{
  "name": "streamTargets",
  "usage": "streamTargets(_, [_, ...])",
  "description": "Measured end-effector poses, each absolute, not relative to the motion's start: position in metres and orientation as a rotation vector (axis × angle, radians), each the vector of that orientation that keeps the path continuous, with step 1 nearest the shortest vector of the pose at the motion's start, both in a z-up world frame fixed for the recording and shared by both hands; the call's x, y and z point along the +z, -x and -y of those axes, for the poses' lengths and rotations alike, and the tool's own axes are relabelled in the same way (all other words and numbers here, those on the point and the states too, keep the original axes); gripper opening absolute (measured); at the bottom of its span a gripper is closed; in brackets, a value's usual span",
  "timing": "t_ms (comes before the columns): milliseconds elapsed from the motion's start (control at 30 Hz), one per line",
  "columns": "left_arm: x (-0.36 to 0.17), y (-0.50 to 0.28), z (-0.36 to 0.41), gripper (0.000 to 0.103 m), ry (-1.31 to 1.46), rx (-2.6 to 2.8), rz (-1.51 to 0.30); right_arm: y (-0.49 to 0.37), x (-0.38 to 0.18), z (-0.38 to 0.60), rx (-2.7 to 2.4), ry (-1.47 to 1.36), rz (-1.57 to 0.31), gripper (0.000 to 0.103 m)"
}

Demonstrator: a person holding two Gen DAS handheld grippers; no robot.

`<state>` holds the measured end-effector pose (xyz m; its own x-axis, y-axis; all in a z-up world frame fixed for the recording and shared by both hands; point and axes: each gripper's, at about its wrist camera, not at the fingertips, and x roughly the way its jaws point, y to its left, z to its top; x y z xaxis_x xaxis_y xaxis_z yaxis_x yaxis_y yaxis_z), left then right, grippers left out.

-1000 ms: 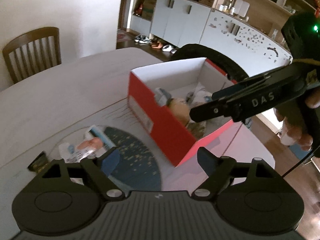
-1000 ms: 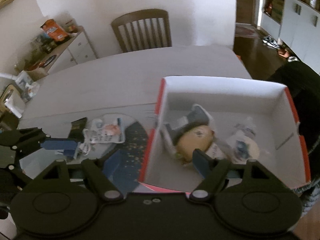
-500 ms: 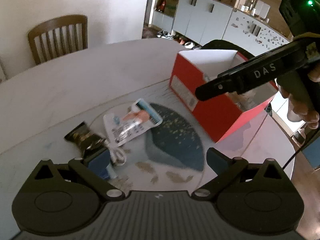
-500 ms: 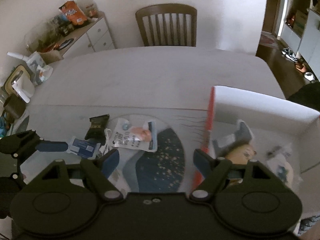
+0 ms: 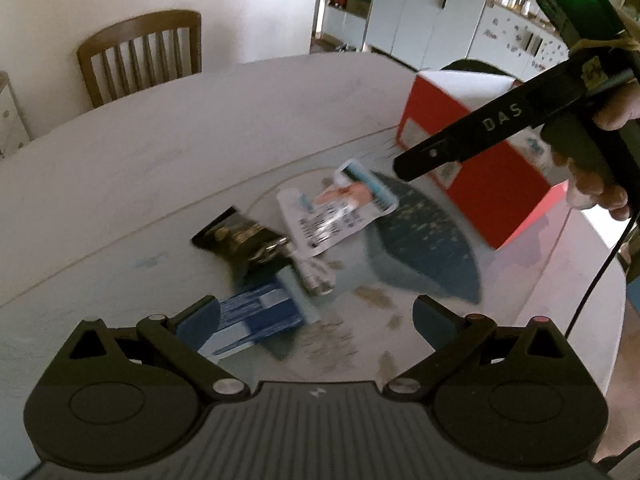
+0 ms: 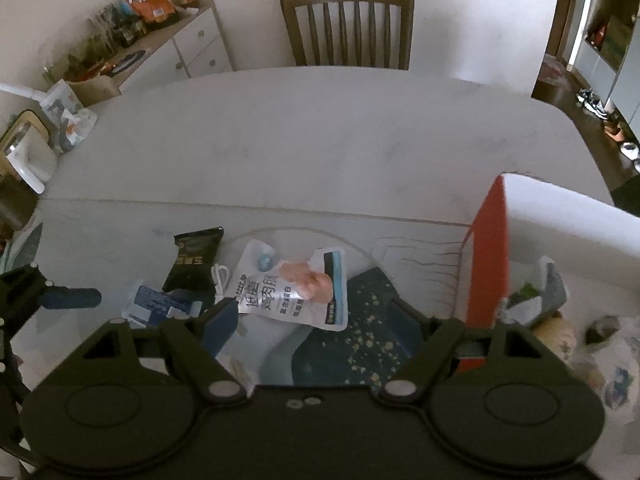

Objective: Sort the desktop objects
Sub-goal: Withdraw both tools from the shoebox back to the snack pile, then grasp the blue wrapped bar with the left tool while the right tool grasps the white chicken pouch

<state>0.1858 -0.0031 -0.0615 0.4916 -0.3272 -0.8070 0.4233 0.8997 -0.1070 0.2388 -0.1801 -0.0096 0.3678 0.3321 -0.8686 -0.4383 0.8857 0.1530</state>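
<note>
blue-and-white flat packet [image 5: 256, 320] lies on white oval table [image 5: 160, 152], touching black foil snack pouch [image 5: 236, 236] | left gripper [image 5: 316, 316] wide open, empty, above packet | right gripper [image 6: 316, 320] wide open, empty, over white printed pouch [image 6: 292, 284] | red cardboard box [image 5: 476, 168] right

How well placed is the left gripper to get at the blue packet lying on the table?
Probably yes. The left gripper is open with the blue packet just ahead, by its left finger. Only the black wrapper overlaps the far end.
</note>
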Motion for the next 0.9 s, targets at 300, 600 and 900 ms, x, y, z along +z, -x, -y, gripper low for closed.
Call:
streamTargets(300, [-0.089, -0.205, -0.011, 0.103, -0.156, -0.459, -0.990, -0.257, -0.037, 0.168, 0.496, 0.119, -1.135, 0.081])
streamTargets(600, [-0.111, -0.222, -0.016, 0.103, -0.194, -0.480, -1.010, -0.277, -0.061, 0.150, 0.509, 0.127, -1.171, 0.081])
streamTargets(900, [-0.120, -0.228, -0.016, 0.102, -0.212, -0.488, -1.003, -0.300, -0.074, 0.152, 0.482, 0.139, -1.166, 0.080])
